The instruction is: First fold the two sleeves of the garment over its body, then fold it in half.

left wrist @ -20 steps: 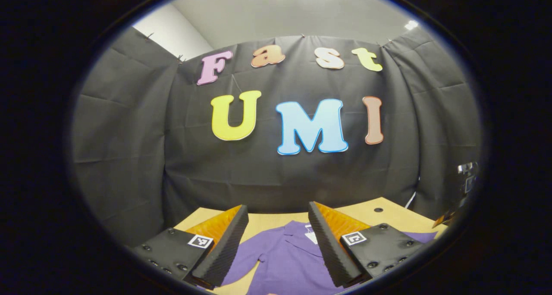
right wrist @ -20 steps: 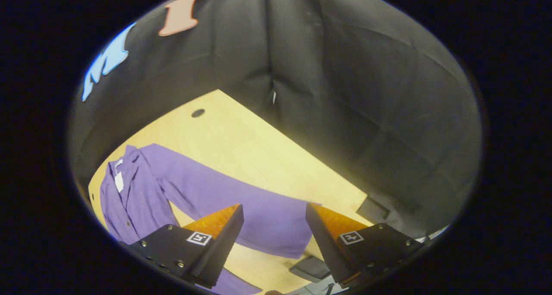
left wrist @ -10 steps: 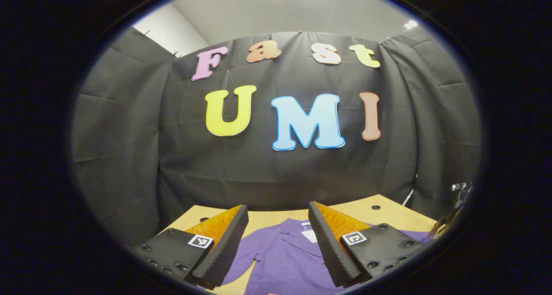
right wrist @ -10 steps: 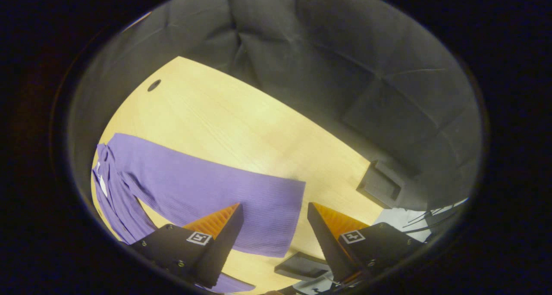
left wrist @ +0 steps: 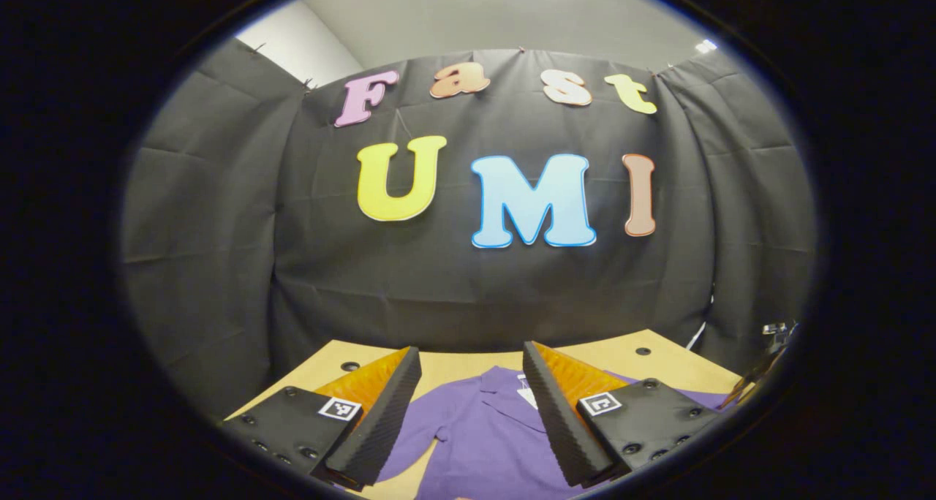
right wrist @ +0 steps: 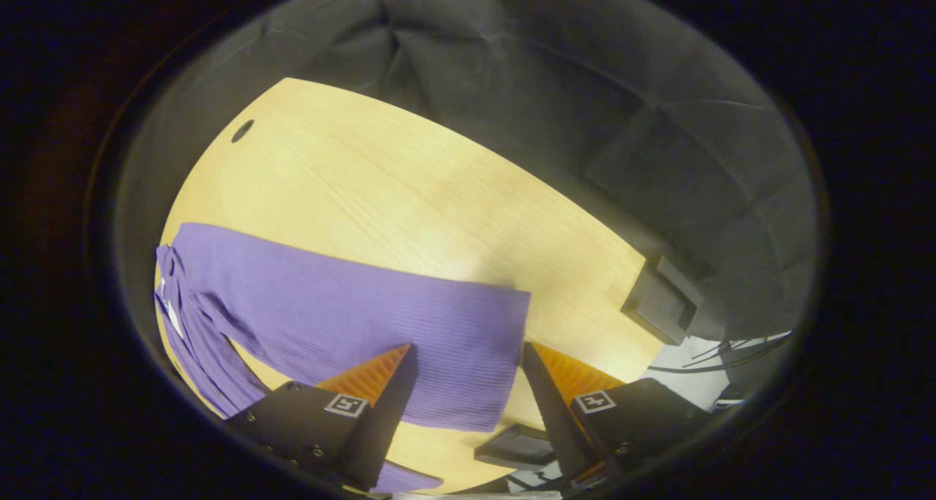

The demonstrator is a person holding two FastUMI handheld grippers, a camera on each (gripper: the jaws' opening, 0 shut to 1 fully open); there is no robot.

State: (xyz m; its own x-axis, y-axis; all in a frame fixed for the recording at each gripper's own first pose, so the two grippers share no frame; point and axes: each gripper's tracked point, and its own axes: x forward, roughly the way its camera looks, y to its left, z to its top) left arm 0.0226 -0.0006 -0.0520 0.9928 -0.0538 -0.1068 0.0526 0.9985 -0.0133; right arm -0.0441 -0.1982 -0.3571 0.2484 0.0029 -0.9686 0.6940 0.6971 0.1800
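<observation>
A purple collared garment [left wrist: 482, 430] lies flat on the wooden table [left wrist: 453, 368], collar toward the booth wall. My left gripper [left wrist: 472, 361] hovers open above its chest, nothing between the fingers. In the right gripper view one long purple sleeve [right wrist: 351, 317] stretches flat across the table [right wrist: 409, 193], its cuff end [right wrist: 504, 354] lying between and just beyond my fingertips. My right gripper [right wrist: 466, 354] stands open over that cuff and grips nothing. The garment's body [right wrist: 194, 339] shows at the left edge of that view.
A small round hole [right wrist: 242, 130] sits in the tabletop near its far corner. A dark block [right wrist: 662, 302] stands at the table's right edge, and a dark flat piece [right wrist: 515, 445] lies near the front edge by cables [right wrist: 720, 350].
The right gripper has tilted down and swung toward the sleeve's cuff, which now lies between its fingers. The left gripper has barely shifted above the garment.
</observation>
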